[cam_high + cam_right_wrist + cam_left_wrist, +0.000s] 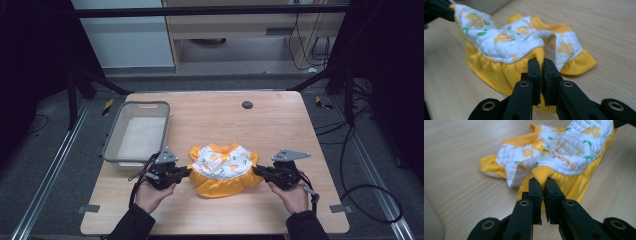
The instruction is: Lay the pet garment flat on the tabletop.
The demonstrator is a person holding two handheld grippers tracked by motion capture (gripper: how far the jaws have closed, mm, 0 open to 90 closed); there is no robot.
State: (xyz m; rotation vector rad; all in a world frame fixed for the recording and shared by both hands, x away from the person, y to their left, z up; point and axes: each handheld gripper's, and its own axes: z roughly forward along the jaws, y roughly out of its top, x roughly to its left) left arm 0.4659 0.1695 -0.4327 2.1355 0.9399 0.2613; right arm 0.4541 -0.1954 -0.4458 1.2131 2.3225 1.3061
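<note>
Step in hand: judged from the grips, the person is lifting the small garment [221, 170] by its two sides, most likely to spread or fold it.
Left gripper [186, 171]: jaws pressed together on a pinch of yellow fabric at the garment's left edge; in the left gripper view [543, 181] a peak of cloth pokes up between the tips.
Right gripper [258, 171]: jaws likewise clamped on a fold of yellow fabric at the right edge, seen close in the right gripper view [541, 62].
Where the garment is: near the middle of the table [280, 125], toward the near edge, stretched between the two grippers, its lower part resting on the wood.
Doing it well: both hands should rise level and together so the cloth hangs evenly; each pinch is thin, so a steady pull outward, not a jerk, seems wise.
Garment material: white quilted bodice with an orange-flower print and green leaves, over a soft, gathered yellow skirt; limp, it will sag in the middle.
Table: pale wood grain, smooth, rounded corners.
Basket [162, 107]: grey plastic, rectangular, far left of the garment, well apart.
</note>
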